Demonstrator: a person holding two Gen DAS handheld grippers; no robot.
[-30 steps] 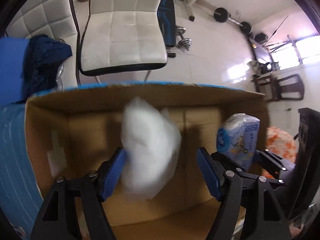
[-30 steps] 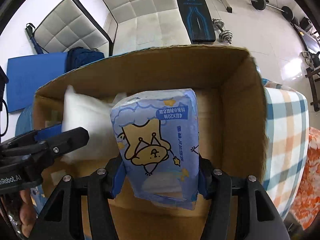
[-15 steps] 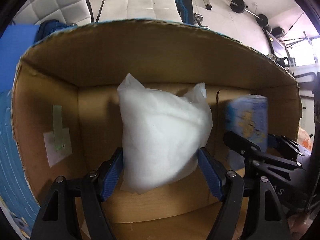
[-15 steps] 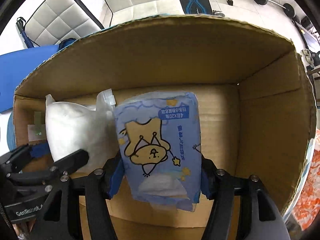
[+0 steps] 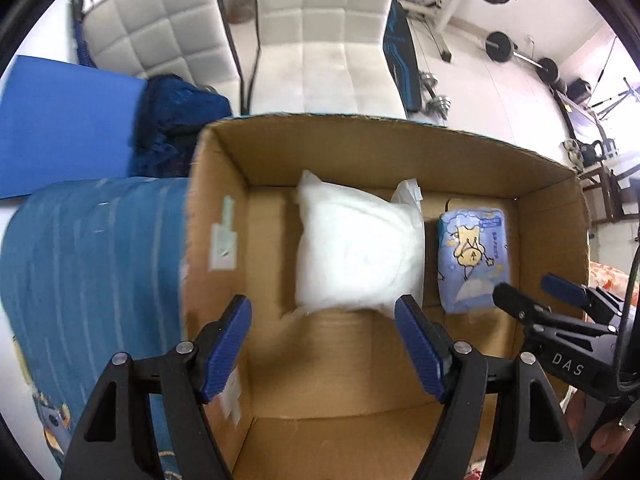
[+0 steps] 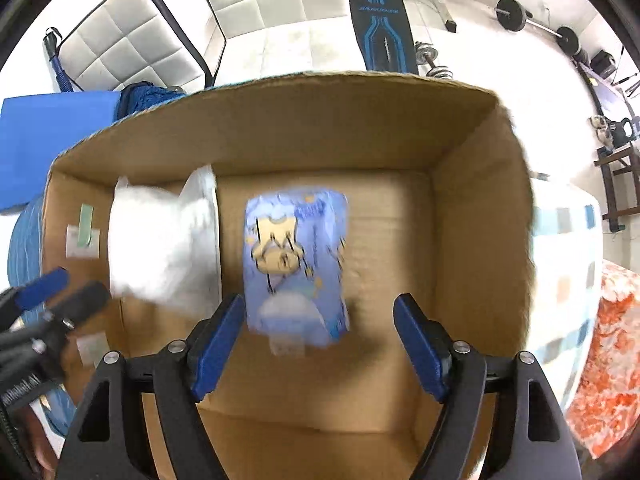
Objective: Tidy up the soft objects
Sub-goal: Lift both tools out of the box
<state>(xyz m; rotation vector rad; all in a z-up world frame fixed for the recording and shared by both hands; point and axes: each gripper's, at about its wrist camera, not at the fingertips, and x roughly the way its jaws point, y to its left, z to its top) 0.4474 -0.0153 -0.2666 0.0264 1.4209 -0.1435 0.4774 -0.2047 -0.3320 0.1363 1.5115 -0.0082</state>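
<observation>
Both grippers hang over the cardboard box (image 5: 224,200) with fingers spread and empty; left gripper (image 5: 323,346) above the white pillow (image 5: 358,248), right gripper (image 6: 319,346) above the blue tissue pack (image 6: 296,272). Pillow and pack lie side by side on the box floor.

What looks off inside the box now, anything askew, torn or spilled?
Nothing stands out. The white pillow and the blue tissue pack lie side by side on the floor of the cardboard box, both intact. Both the left claw and right claw are open above them.
</observation>
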